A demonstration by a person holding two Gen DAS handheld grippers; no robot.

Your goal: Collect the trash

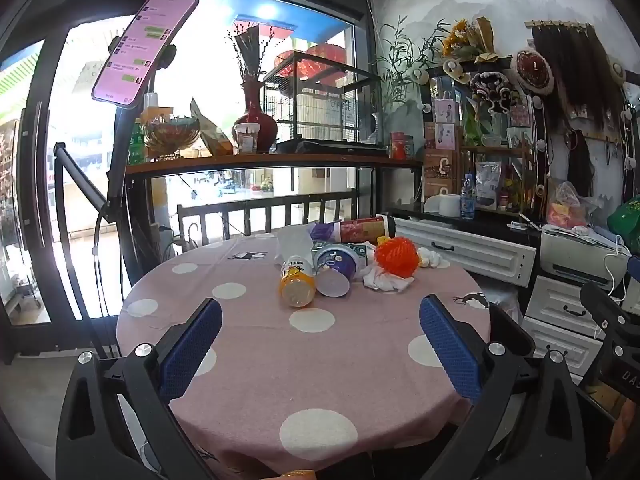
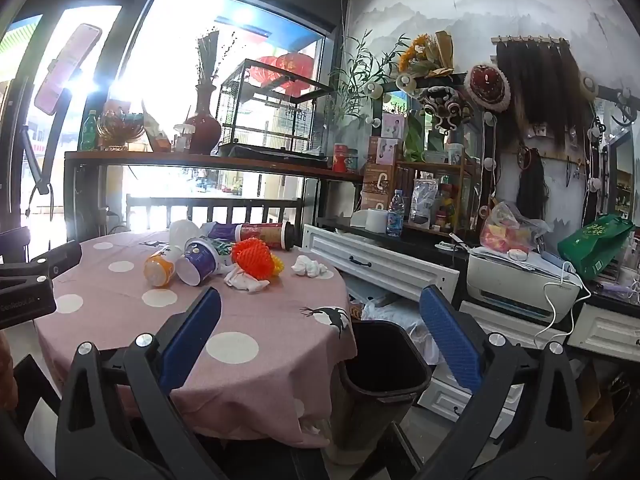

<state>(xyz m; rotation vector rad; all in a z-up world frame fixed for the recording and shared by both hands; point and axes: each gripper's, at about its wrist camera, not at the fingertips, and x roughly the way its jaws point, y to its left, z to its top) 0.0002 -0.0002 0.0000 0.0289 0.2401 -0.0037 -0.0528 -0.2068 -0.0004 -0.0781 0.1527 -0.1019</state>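
Trash lies at the far side of the round table with a pink dotted cloth (image 1: 312, 360): an orange bottle (image 1: 297, 283), a purple cup (image 1: 335, 270), an orange foam net (image 1: 397, 257), crumpled white tissues (image 1: 385, 279) and a red-and-black tube (image 1: 362, 230). My left gripper (image 1: 320, 344) is open and empty above the near half of the table. My right gripper (image 2: 320, 336) is open and empty at the table's right edge, above a black bin (image 2: 382, 364). The same trash shows in the right wrist view: bottle (image 2: 159, 270), cup (image 2: 199, 263), net (image 2: 253, 259), a tissue wad (image 2: 309, 267).
A white drawer cabinet (image 2: 380, 264) and a printer (image 2: 524, 284) stand to the right of the table. A shelf (image 1: 272, 158) with a red vase and a wire cage runs behind it by the window. A phone on a stand (image 1: 144, 48) hangs at the upper left.
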